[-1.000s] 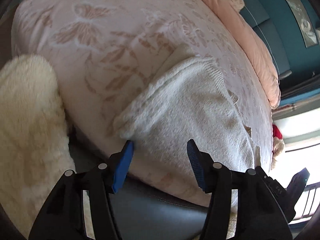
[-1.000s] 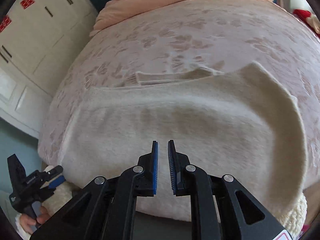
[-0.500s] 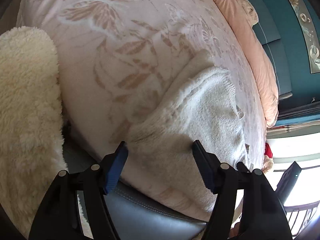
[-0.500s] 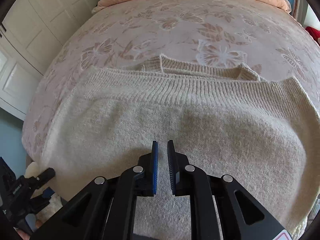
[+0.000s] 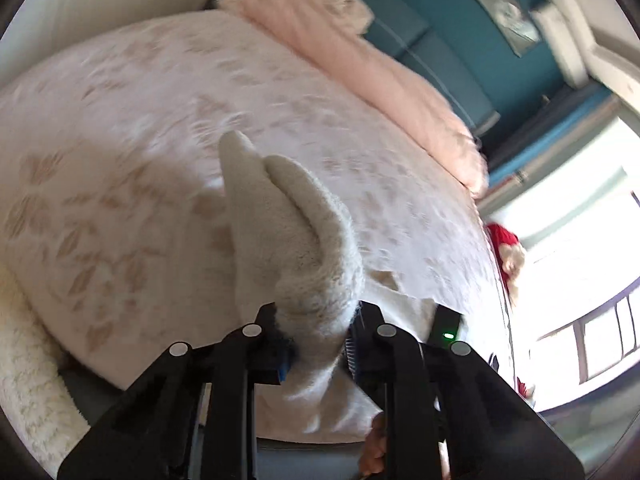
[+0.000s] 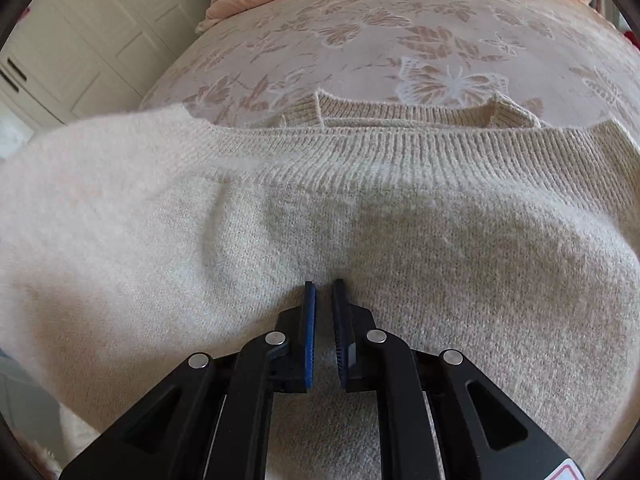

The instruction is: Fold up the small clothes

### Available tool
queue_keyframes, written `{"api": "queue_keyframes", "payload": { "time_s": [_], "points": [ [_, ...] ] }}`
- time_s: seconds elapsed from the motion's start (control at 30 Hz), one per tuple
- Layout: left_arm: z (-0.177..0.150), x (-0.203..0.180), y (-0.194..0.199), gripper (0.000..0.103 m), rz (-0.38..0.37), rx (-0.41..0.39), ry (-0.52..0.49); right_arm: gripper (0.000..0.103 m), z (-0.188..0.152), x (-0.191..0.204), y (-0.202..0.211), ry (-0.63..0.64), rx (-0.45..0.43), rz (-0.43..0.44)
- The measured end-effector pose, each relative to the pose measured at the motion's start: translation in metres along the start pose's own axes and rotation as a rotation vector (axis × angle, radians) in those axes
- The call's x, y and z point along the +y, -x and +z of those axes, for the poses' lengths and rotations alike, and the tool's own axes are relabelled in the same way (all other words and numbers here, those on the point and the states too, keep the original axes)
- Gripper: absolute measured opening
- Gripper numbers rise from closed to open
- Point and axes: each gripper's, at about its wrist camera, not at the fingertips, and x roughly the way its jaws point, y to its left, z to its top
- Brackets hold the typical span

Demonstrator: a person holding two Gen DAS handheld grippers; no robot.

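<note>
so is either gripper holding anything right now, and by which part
The left gripper is shut on a bunched fold at the edge of the cream sweater, lifting it off the bed. The right gripper holds nothing, its jaws nearly closed over the knit.

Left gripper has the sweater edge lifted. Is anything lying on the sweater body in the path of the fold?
Nothing visible does. The left gripper is shut on a lifted edge of the sweater, whose body lies bare on the bedspread. Only the right gripper, nearly shut, rests near its middle.

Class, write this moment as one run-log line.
left claw: shut on sweater, edge lifted | right claw: nearly shut, pressing sweater | bedspread beneath
</note>
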Motion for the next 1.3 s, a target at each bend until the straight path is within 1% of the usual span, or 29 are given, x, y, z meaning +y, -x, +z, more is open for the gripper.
{"api": "queue_keyframes", "payload": {
  "time_s": [0.07, 0.17, 0.23, 0.3, 0.37, 0.4, 0.43, 0.47, 0.5, 0.53, 0.57, 0.6, 0.63, 0.7, 0.77, 0.8, 0.87, 0.9, 0.93, 0.97, 1.0, 1.07, 1.1, 1.13, 1.17, 1.2, 1.23, 1.27, 1.3],
  "points": [
    [-0.007, -0.060, -0.007, 0.020, -0.078, 0.021, -0.166, 0.011, -0.002, -0.014, 0.027, -0.059, -0.050, 0.062],
    [-0.042, -0.130, -0.036, 0.020, -0.156, 0.095, -0.365, 0.013, -0.017, -0.052, 0.081, -0.132, -0.146, 0.098],
    [-0.076, -0.155, -0.067, 0.020, -0.172, 0.191, -0.439, 0.023, -0.035, -0.089, 0.114, -0.194, -0.190, 0.068],
    [-0.114, -0.166, -0.099, 0.025, -0.145, 0.282, -0.516, 0.029, -0.057, -0.128, 0.138, -0.256, -0.209, -0.009],
    [-0.144, -0.163, -0.112, 0.029, -0.094, 0.348, -0.560, 0.033, -0.077, -0.160, 0.158, -0.311, -0.214, -0.073],
    [-0.153, -0.159, -0.110, 0.032, -0.084, 0.359, -0.577, 0.041, -0.087, -0.170, 0.167, -0.336, -0.223, -0.076],
    [-0.157, -0.153, -0.103, 0.044, -0.092, 0.352, -0.590, 0.054, -0.095, -0.178, 0.176, -0.358, -0.239, -0.067],
    [-0.157, -0.147, -0.093, 0.064, -0.090, 0.331, -0.606, 0.061, -0.104, -0.184, 0.189, -0.377, -0.275, -0.027],
    [-0.154, -0.139, -0.084, 0.074, -0.064, 0.306, -0.616, 0.068, -0.104, -0.184, 0.189, -0.377, -0.275, -0.027],
    [-0.149, -0.131, -0.074, 0.084, -0.036, 0.273, -0.616, 0.072, -0.106, -0.183, 0.191, -0.379, -0.283, 0.002],
    [-0.145, -0.119, -0.063, 0.086, -0.001, 0.235, -0.612, 0.074, -0.103, -0.177, 0.185, -0.393, -0.269, 0.071],
    [-0.142, -0.108, -0.058, 0.088, 0.053, 0.211, -0.611, 0.076, -0.099, -0.173, 0.179, -0.402, -0.253, 0.111],
    [-0.140, -0.096, -0.056, 0.089, 0.106, 0.207, -0.606, 0.077, -0.094, -0.168, 0.173, -0.410, -0.238, 0.152],
    [-0.134, -0.072, -0.063, 0.089, 0.183, 0.245, -0.557, 0.079, -0.081, -0.154, 0.157, -0.410, -0.199, 0.206],
    [-0.135, -0.057, -0.073, 0.089, 0.169, 0.325, -0.482, 0.081, -0.068, -0.143, 0.136, -0.420, -0.125, 0.223],
    [-0.137, -0.054, -0.077, 0.089, 0.172, 0.348, -0.476, 0.081, -0.063, -0.139, 0.125, -0.433, -0.086, 0.225],
    [-0.141, -0.055, -0.084, 0.089, 0.179, 0.360, -0.516, 0.081, -0.055, -0.131, 0.107, -0.438, -0.036, 0.220],
    [-0.145, -0.056, -0.085, 0.089, 0.190, 0.344, -0.545, 0.077, -0.051, -0.127, 0.102, -0.427, -0.028, 0.204],
    [-0.147, -0.056, -0.089, 0.088, 0.204, 0.332, -0.568, 0.053, -0.047, -0.123, 0.098, -0.413, -0.016, 0.173],
    [-0.148, -0.053, -0.095, 0.076, 0.225, 0.329, -0.573, 0.032, -0.041, -0.117, 0.099, -0.396, -0.014, 0.145],
    [-0.146, -0.051, -0.102, 0.066, 0.226, 0.345, -0.557, 0.024, -0.039, -0.111, 0.109, -0.382, -0.050, 0.160],
    [-0.140, -0.043, -0.105, 0.037, 0.231, 0.368, -0.501, 0.021, -0.033, -0.099, 0.152, -0.330, -0.199, 0.275],
    [-0.137, -0.040, -0.101, 0.029, 0.217, 0.365, -0.479, 0.020, -0.033, -0.097, 0.174, -0.307, -0.259, 0.325],
    [-0.135, -0.040, -0.097, 0.022, 0.197, 0.364, -0.470, 0.020, -0.036, -0.094, 0.192, -0.285, -0.307, 0.340],
    [-0.135, -0.040, -0.094, 0.015, 0.176, 0.367, -0.467, 0.020, -0.038, -0.097, 0.205, -0.264, -0.342, 0.316],
    [-0.136, -0.041, -0.094, 0.013, 0.168, 0.375, -0.465, 0.020, -0.043, -0.103, 0.210, -0.248, -0.358, 0.270],
    [-0.138, -0.042, -0.096, 0.013, 0.163, 0.382, -0.472, 0.020, -0.049, -0.116, 0.204, -0.248, -0.342, 0.205],
    [-0.141, -0.043, -0.099, 0.012, 0.167, 0.392, -0.482, 0.020, -0.055, -0.134, 0.189, -0.258, -0.295, 0.107],
    [-0.144, -0.045, -0.101, 0.012, 0.172, 0.398, -0.485, 0.020, -0.063, -0.156, 0.165, -0.272, -0.218, -0.004]
  ]
}}
